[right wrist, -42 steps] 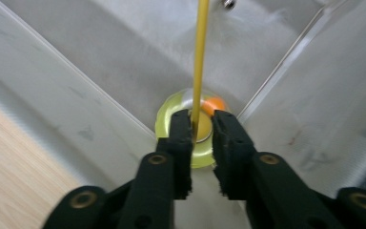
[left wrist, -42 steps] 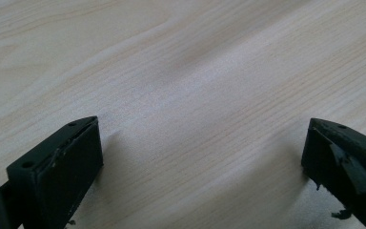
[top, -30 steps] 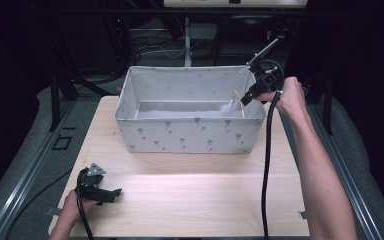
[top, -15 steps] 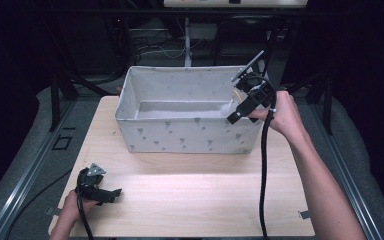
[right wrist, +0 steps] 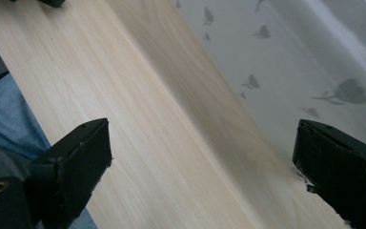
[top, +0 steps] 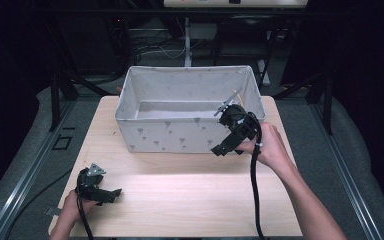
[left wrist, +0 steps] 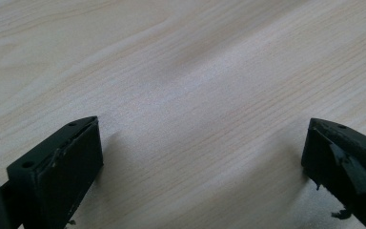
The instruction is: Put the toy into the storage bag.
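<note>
Right gripper [top: 219,150] withdrawn from fabric bin [top: 180,135], jaws just opened, empty; right gripper view adds bin print.

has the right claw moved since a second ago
Yes: the right claw has come from over the fabric bin's far right corner toward the person, now before its front wall, jaws just opening, empty.

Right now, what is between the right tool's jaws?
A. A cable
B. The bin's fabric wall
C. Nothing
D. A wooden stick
C: in the right gripper view the right tool has its jaws wide apart, with bare table between them and the fabric bin beside them.
</note>
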### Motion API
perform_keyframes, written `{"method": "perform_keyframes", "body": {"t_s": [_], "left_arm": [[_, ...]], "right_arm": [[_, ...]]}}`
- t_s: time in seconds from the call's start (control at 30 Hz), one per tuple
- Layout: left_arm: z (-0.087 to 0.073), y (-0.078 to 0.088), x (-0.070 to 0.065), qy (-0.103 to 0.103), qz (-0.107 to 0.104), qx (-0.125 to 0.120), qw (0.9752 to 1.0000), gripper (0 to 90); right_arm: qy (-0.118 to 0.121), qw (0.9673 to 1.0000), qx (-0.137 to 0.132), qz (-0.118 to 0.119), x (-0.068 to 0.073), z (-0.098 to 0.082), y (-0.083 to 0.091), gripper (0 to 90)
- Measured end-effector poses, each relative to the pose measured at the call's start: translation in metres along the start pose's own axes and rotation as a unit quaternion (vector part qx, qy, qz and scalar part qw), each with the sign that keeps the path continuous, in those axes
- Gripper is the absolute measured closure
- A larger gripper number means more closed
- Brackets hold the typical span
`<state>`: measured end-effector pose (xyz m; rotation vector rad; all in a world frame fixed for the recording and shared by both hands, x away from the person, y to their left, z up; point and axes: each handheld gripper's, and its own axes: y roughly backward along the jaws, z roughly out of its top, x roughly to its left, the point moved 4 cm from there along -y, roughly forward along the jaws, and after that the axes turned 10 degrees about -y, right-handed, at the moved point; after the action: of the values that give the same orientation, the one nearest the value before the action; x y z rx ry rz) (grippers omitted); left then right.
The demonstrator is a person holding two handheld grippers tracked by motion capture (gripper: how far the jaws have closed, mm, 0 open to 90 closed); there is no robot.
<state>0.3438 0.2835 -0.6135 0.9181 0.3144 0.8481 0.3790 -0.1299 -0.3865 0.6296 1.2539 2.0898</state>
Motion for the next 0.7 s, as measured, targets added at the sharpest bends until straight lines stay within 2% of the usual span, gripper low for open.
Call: {"method": "perform_keyframes", "body": {"t_s": [0.1, 0.13, 0.27, 0.33, 0.53, 0.63, 0.7], "left_arm": [[0.000, 0.000, 0.000, 0.000, 0.000, 0.000, 1.0000, 0.0], [0.000, 0.000, 0.000, 0.000, 0.000, 0.000, 1.0000, 0.0], [0.000, 0.000, 0.000, -0.001, 0.000, -0.001, 1.0000, 0.0], [0.000, 0.000, 0.000, -0.001, 0.000, -0.001, 1.0000, 0.0], [0.000, 0.000, 0.000, 0.000, 0.000, -0.001, 1.0000, 0.0], [0.000, 0.000, 0.000, 0.000, 0.000, -0.001, 1.0000, 0.0], [0.000, 0.000, 0.000, 0.000, 0.001, -0.002, 1.0000, 0.0]], "right_arm": [[0.003, 1.0000, 0.000, 0.006, 0.005, -0.006, -0.007, 5.4], [0.007, 0.9999, -0.002, 0.008, 0.010, -0.012, -0.015, 4.9], [0.011, 0.9999, -0.003, 0.012, 0.016, -0.024, -0.027, 4.0], [0.007, 0.9997, -0.006, 0.021, 0.019, -0.031, -0.036, 3.9], [0.011, 0.9995, 0.012, 0.028, 0.026, -0.049, -0.062, 3.9], [0.014, 0.9990, 0.029, 0.031, 0.030, -0.059, -0.077, 3.9], [0.021, 0.9984, 0.046, 0.025, 0.031, -0.066, -0.086, 3.7]]}}
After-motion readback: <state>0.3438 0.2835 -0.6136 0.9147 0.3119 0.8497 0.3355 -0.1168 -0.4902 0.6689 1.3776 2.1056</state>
